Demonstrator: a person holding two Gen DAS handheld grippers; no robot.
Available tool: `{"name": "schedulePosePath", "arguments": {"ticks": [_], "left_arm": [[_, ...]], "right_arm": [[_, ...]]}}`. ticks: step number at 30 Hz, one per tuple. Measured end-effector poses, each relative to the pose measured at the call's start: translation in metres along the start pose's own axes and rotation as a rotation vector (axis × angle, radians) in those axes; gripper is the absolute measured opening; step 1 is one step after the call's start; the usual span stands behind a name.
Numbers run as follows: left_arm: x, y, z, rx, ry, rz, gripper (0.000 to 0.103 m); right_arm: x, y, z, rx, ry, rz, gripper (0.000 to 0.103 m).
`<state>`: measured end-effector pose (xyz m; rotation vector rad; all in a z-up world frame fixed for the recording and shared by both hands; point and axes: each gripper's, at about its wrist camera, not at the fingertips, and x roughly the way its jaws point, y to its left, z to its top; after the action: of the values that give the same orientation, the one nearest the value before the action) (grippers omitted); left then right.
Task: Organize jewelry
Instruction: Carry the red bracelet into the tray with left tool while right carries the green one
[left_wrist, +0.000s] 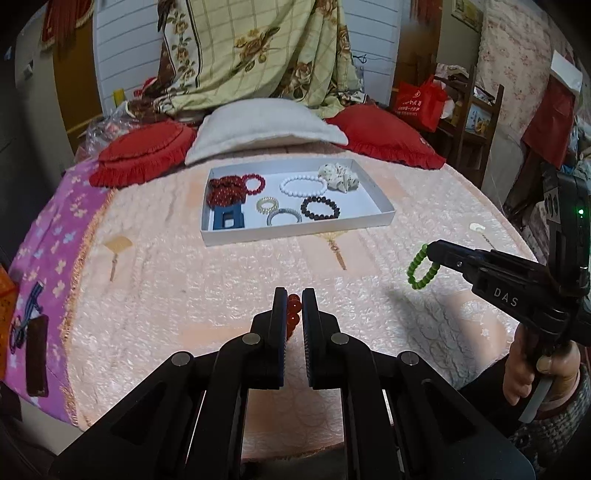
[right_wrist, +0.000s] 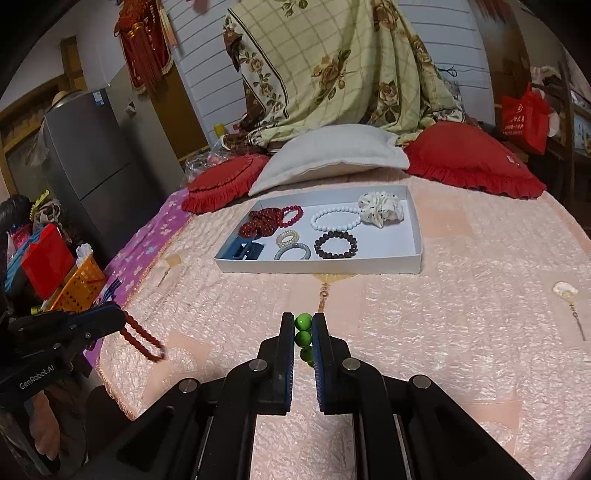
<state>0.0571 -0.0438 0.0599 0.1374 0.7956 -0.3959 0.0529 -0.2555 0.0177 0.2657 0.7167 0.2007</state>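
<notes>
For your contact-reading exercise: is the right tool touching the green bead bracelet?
Touching. In the right wrist view the right tool is shut on the green bead bracelet, beads pinched between its fingers; the left wrist view shows it dangling clear of the bedspread.

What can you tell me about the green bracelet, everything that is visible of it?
The green bracelet is a loop of round, glossy green beads, glass-like in look. The right gripper is shut on one side of it, beads pinched between the pads. The rest hangs free above the pink bedspread, outside the white tray.
</notes>
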Motion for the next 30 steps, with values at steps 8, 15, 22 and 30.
{"name": "schedulePosePath", "arguments": {"ticks": [8, 15, 22, 30], "left_arm": [[-0.015, -0.002, 0.010, 0.002, -0.024, -0.038, 0.006], [-0.007, 0.002, 0.034, 0.015, -0.008, -0.054, 0.006], [0.014, 0.010, 0.071, 0.042, 0.001, -0.026, 0.006], [0.064, 0.025, 0.120, 0.052, 0.054, 0.027, 0.006]], "right_arm": [[-0.010, -0.006, 0.003, 0.016, -0.018, -0.002, 0.009], [-0.010, -0.013, 0.013, -0.001, -0.021, -0.029, 0.009], [0.000, -0.028, 0.038, -0.018, -0.009, -0.058, 0.009], [0.025, -0.053, 0.067, 0.002, 0.023, -0.096, 0.009]]}}
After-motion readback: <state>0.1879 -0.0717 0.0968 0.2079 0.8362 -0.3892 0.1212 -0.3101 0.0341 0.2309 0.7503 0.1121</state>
